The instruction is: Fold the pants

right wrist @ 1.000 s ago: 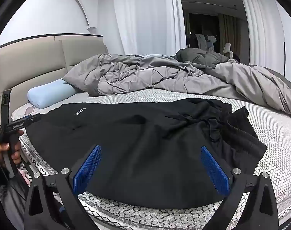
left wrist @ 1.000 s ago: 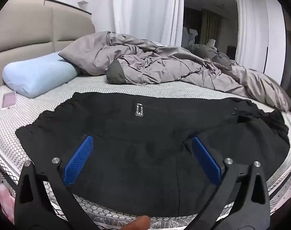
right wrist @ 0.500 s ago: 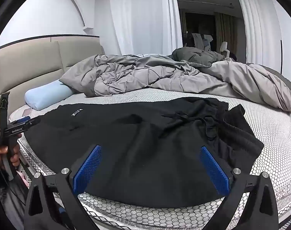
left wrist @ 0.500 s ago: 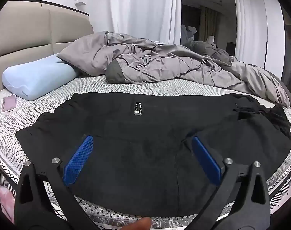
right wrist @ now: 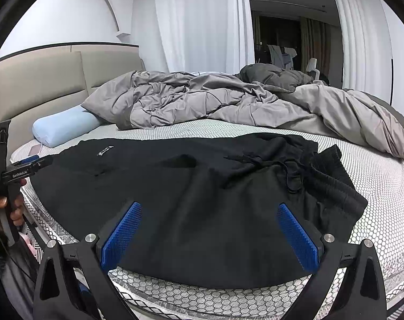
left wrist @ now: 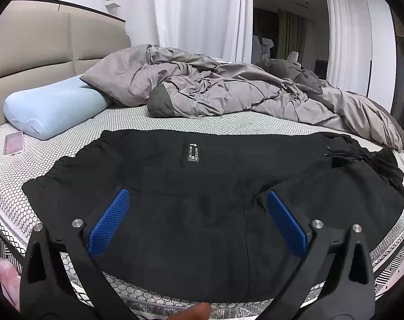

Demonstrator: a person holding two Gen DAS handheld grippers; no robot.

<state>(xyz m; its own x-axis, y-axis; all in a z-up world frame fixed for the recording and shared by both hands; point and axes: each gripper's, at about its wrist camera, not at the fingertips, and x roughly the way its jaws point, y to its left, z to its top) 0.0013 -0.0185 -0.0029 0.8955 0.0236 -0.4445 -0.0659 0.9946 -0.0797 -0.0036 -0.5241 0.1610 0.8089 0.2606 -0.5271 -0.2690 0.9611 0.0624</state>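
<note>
Left wrist view showed black fabric pants (left wrist: pixel 202 200) spread flat on the honeycomb-patterned mattress (left wrist: pixel 154 117), lying beyond and below both grippers' (left wrist: pixel 198 213) (right wrist: pixel 208 226) widely spread, empty blue-padded fingers (left wrist: pixel 108 224).

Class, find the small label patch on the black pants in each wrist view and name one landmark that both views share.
Left wrist view: the label patch sits upper centre, on the far part of the black pants, above the left gripper.
Right wrist view: the label patch appears left of centre, near the pants' far-left edge.
Shared landmark: the light blue pillow, beyond the patch to its left in both.
</note>
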